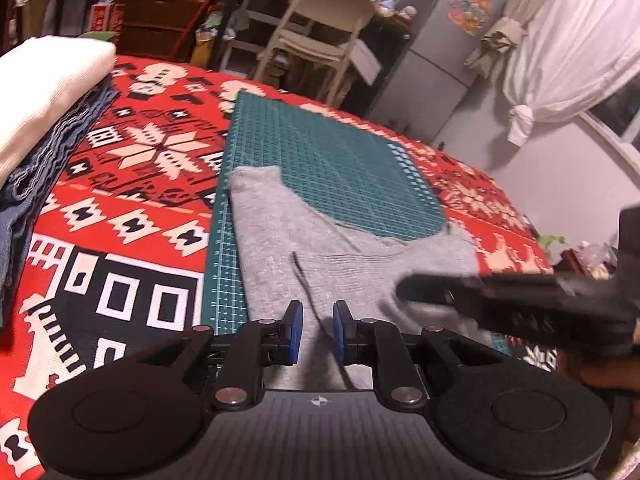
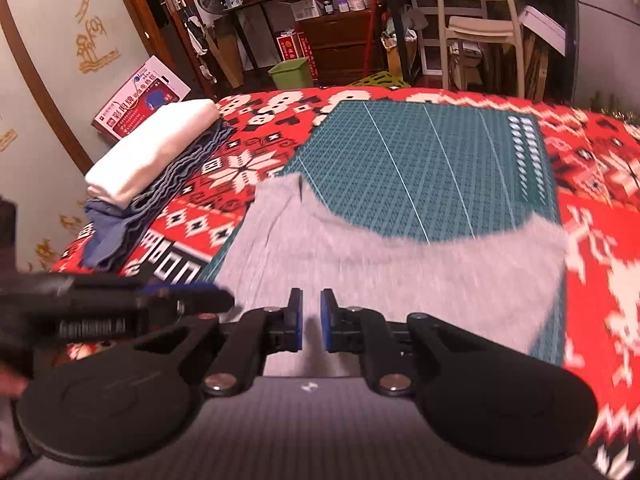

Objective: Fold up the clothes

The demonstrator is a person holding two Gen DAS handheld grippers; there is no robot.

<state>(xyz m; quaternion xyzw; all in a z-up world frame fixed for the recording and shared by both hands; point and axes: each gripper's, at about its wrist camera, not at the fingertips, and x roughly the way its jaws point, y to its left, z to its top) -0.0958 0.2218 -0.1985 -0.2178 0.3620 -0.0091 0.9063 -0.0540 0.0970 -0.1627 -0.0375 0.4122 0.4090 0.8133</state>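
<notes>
Soft grey knit garment (image 1: 320,248) lies on green gridded cutting mat (image 1: 344,160). Left gripper (image 1: 318,330) and right gripper (image 2: 311,320) hover above it, both slightly parted, holding nothing.

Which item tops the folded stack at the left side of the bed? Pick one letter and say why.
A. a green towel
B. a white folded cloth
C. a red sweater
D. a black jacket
B: a white folded cloth lies on top of the blue-grey garments, to the left of the green cutting mat, where the grey garment lies.
</notes>
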